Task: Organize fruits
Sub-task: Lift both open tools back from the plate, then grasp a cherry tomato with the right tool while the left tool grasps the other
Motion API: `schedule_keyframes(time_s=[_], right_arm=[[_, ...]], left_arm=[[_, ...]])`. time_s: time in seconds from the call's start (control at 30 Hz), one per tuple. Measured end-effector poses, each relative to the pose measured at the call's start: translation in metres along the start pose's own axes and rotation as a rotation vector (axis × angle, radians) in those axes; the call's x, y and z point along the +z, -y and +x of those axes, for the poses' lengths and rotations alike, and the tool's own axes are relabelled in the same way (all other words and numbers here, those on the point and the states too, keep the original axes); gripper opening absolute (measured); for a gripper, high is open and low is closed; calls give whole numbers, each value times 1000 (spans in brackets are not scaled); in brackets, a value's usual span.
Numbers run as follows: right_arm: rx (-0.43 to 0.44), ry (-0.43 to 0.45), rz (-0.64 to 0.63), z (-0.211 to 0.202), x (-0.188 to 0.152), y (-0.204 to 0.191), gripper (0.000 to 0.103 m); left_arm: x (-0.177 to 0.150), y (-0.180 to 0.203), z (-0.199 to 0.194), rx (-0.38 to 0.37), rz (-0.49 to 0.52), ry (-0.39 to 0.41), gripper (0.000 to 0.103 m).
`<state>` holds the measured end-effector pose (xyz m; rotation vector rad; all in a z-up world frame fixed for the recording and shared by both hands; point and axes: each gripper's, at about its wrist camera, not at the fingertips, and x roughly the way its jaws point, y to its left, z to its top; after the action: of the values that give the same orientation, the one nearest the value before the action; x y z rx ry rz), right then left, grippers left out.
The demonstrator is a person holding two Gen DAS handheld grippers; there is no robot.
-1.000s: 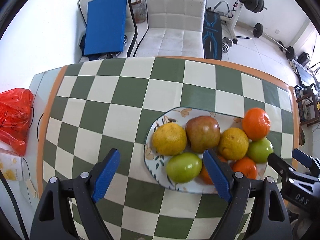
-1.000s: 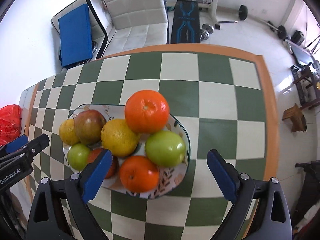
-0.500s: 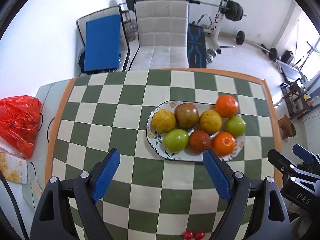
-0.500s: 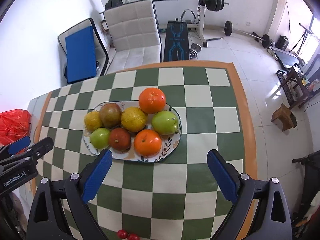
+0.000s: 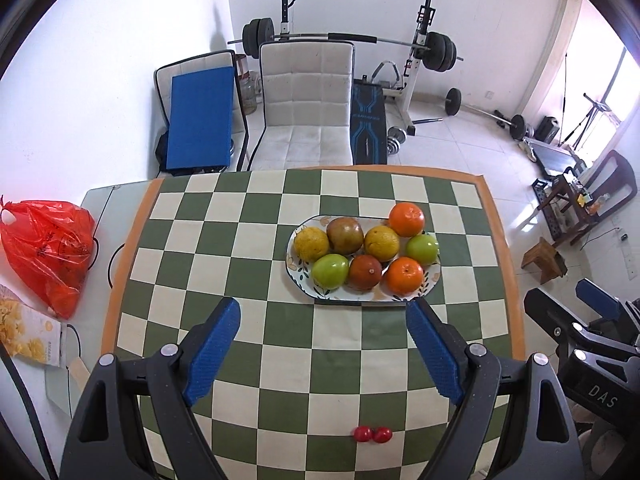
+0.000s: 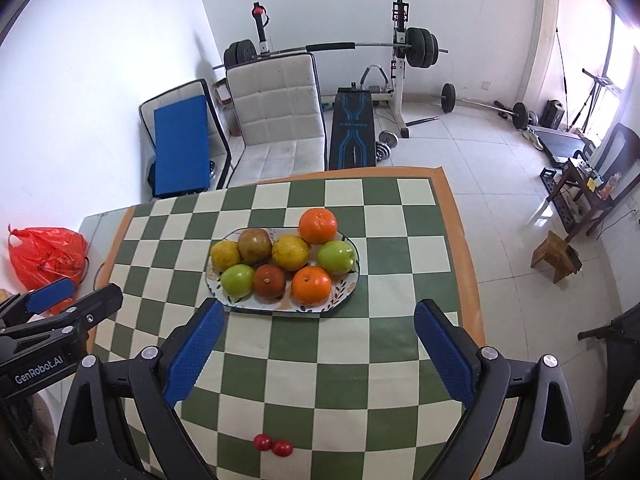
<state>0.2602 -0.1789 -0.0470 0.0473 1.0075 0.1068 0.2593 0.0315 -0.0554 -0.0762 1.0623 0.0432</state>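
Observation:
An oval patterned plate (image 5: 301,280) (image 6: 344,295) sits on the green-and-cream checked table. It carries two oranges (image 5: 406,220) (image 6: 318,225), two yellow citrus (image 5: 311,244) (image 6: 291,252), two green apples (image 5: 330,271) (image 6: 237,279) and two dark red-brown fruits (image 5: 345,235) (image 6: 269,279). Two small red cherry tomatoes (image 5: 372,434) (image 6: 272,445) lie loose near the front edge. My left gripper (image 5: 323,324) is open, high above the table, nothing between its blue pads. My right gripper (image 6: 320,327) is open and empty too, to the right of the left one.
A red plastic bag (image 5: 46,250) and a snack packet (image 5: 28,338) lie on the side surface left of the table. Behind the table stand a white padded chair (image 5: 306,112), a blue-cushioned folding chair (image 5: 198,118) and weight equipment. A wooden stool (image 6: 556,255) stands at right.
Both grippers have pulled back and up from the plate, so the whole table shows. The two cherry tomatoes have come into view near the front edge. The fruits have not moved.

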Motion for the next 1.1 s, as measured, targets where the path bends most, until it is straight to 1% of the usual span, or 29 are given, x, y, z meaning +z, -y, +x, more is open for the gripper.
schedule_keyframes(time_s=[0.07, 0.17, 0.2, 0.27, 0.33, 0.43, 0.47, 0.5, 0.53, 0.57, 0.63, 0.7, 0.77, 0.8, 0.87, 1.03, 1.1], right_arm=[[14, 13, 14, -14, -3, -1, 98], [30, 14, 32, -22, -10, 0, 98], [38, 0, 41, -21, -15, 1, 98], [65, -61, 56, -8, -29, 4, 98], [101, -161, 77, 19, -55, 8, 98], [131, -326, 98, 66, -102, 11, 98], [145, -375, 108, 80, -116, 12, 96], [161, -435, 118, 98, -133, 12, 93], [178, -492, 133, 115, -152, 12, 83], [193, -537, 146, 129, -169, 12, 72], [204, -590, 157, 150, -192, 10, 66], [218, -612, 164, 164, -212, 8, 63], [228, -624, 165, 173, -223, 6, 58], [236, -621, 158, 176, -227, 4, 57], [233, -625, 145, 183, -231, 0, 49], [269, -642, 97, 203, -241, -18, 33], [267, -635, 84, 205, -242, -23, 32]], left_arm=[[-3, -1, -8, -3, -6, 12, 85], [-8, -3, -12, -9, -9, 11, 85], [-12, -3, -10, -6, -3, 3, 85], [-22, -4, 0, -16, 8, -38, 85], [-36, -5, 19, -20, 18, -114, 85], [-68, -5, 66, 20, 53, -258, 85], [-77, -6, 77, 27, 56, -294, 85], [-90, -8, 95, 30, 55, -355, 85], [-101, -10, 108, 25, 47, -402, 85], [-110, -11, 117, 24, 37, -431, 85], [-130, -14, 138, 11, 12, -511, 85], [-146, -18, 156, 7, -16, -579, 85], [-157, -19, 165, 14, -20, -606, 85], [-162, -19, 169, 21, -14, -614, 85], [-168, -17, 175, 29, -8, -630, 85], [-176, -7, 178, 24, -7, -644, 85], [-177, -3, 178, 20, -2, -643, 85]])
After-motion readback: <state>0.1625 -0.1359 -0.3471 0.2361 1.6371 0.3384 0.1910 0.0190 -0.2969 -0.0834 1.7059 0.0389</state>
